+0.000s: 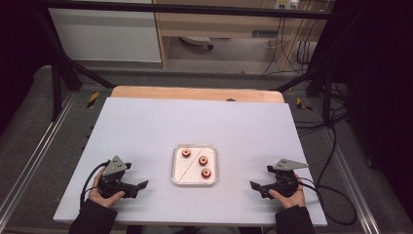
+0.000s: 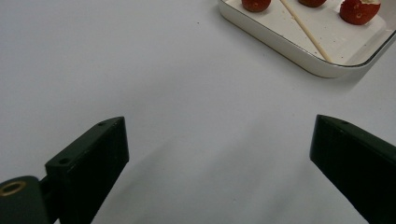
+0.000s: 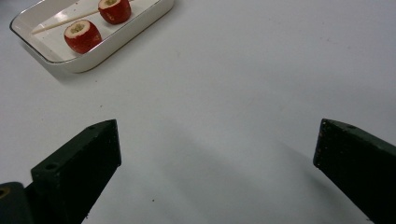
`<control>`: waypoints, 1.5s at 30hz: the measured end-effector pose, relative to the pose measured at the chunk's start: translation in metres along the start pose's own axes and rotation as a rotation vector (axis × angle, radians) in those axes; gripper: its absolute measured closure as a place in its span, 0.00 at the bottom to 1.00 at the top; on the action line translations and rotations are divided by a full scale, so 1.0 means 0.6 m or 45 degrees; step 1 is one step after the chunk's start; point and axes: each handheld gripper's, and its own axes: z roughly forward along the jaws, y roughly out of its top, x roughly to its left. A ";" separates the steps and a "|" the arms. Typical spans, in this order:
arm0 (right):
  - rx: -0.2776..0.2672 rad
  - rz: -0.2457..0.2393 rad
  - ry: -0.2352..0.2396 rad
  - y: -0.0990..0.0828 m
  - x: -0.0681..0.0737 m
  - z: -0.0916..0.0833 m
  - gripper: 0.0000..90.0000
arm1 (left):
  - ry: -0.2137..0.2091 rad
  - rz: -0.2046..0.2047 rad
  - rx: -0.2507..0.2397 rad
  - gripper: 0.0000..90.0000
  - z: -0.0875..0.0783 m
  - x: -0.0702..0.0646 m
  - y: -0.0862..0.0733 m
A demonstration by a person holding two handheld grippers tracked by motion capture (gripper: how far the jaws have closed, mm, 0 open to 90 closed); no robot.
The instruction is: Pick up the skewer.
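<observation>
A white square tray (image 1: 178, 179) lies on the table's near middle. It holds three red cored fruit pieces (image 1: 203, 160) and a thin wooden skewer (image 1: 191, 164) laid diagonally. My left gripper (image 1: 144, 185) rests on the table to the tray's left, jaws wide open and empty, pointing toward the tray. In the left gripper view the tray (image 2: 299, 51), skewer (image 2: 306, 31) and a fruit piece (image 2: 358, 11) sit at the upper right. My right gripper (image 1: 253, 185) rests right of the tray, open and empty. Its view has the tray (image 3: 79, 64) and two fruit pieces (image 3: 82, 35) at upper left.
The white tabletop (image 1: 195, 124) is bare around the tray. A wooden strip (image 1: 195, 92) runs along its far edge. Black frame bars (image 1: 68, 68) and cables (image 1: 336, 146) flank the table on both sides.
</observation>
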 end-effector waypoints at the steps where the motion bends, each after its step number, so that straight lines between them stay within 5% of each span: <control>1: 0.001 0.003 0.001 0.000 0.000 0.000 0.02 | -0.001 -0.001 0.000 0.05 0.000 0.000 0.001; 33: 0.012 -0.001 -0.012 0.000 0.001 0.002 0.01 | -0.034 0.023 0.012 0.05 0.021 -0.042 0.040; 45: 0.012 0.003 -0.016 0.000 0.002 0.001 0.01 | -0.050 0.073 0.026 0.04 0.037 -0.079 0.083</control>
